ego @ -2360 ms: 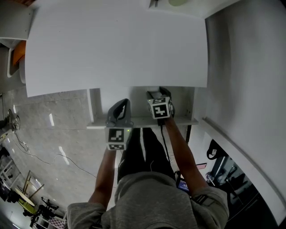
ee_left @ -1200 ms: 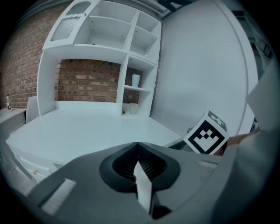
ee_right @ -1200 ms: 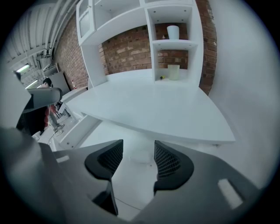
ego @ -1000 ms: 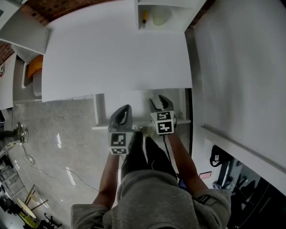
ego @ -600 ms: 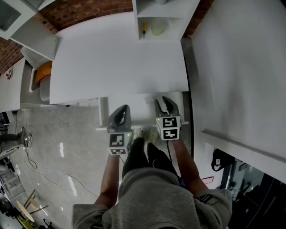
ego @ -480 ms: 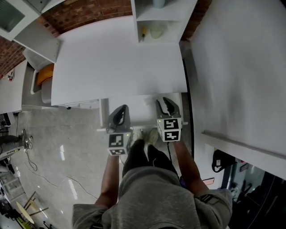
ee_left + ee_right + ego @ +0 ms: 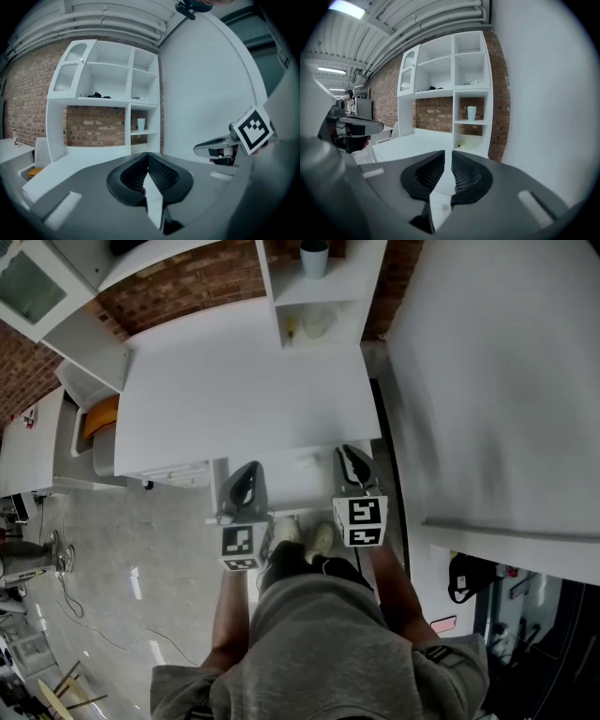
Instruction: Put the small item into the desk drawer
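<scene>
- Left hand-held gripper [image 7: 148,158]: jaws closed tip to tip, with nothing between them.
- Right hand-held gripper [image 7: 449,154]: jaws closing, with only a narrow slit left and nothing in it.
- Desk drawer [image 7: 298,476]: stands pulled out below the tabletop's near edge, and both grippers hover over it. No item shows inside.
- Tabletop [image 7: 234,390]: bare.
- Small item [image 7: 291,327]: judged to be the yellow object in the lowest cubby of the shelf unit [image 7: 356,282] at the tabletop's far end. It lies beside a pale round thing [image 7: 317,324] and well apart from both grippers. It is too small to identify.
- Handling, as a judgement: likely light, stiff and slim, and it could roll. Grip it across the middle, coming straight in through the open front.
- Cup [image 7: 314,257]: stands one shelf above the item.
- Change from earlier frames: the head view now takes in the shelf unit and brick wall. The right jaws stood visibly wider, and both grippers remain at the drawer.
</scene>
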Motion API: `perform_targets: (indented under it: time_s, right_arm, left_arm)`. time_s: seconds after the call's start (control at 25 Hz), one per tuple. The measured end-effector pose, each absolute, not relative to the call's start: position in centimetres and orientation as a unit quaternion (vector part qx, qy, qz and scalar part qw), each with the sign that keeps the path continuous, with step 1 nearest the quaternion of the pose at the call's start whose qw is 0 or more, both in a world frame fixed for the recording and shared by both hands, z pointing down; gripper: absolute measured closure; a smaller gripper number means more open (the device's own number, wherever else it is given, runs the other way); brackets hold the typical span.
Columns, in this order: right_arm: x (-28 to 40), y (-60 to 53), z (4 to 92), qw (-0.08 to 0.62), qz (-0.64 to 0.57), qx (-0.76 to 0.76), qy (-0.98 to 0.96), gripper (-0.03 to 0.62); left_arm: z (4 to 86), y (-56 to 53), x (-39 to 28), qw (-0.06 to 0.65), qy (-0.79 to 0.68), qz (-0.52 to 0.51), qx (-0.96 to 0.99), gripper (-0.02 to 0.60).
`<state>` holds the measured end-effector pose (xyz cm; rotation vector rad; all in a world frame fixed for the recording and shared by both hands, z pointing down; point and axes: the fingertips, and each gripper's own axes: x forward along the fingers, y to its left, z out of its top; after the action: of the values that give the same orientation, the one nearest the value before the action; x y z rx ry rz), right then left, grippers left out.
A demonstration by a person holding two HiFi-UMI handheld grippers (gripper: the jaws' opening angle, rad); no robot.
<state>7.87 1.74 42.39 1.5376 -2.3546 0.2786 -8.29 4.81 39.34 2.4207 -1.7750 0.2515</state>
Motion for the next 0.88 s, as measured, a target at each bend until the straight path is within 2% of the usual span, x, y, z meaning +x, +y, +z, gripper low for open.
perform_targets:
  time_s: [0.36,0.88]
  right_arm:
    - [9.8,3.0,38.9,0.123,0.059,0.554,-0.821,0.589]
    - [12.3,5.9,39.2,0.120,0.066,0.558,-0.819,0.591]
  left_arm:
    - [36.2,5.5,-7.0,0.030,-0.583,0.062,0.810,0.569]
    - [36.4,7.7,-5.9,0.036,-0.580,0.064,0.811,0.569]
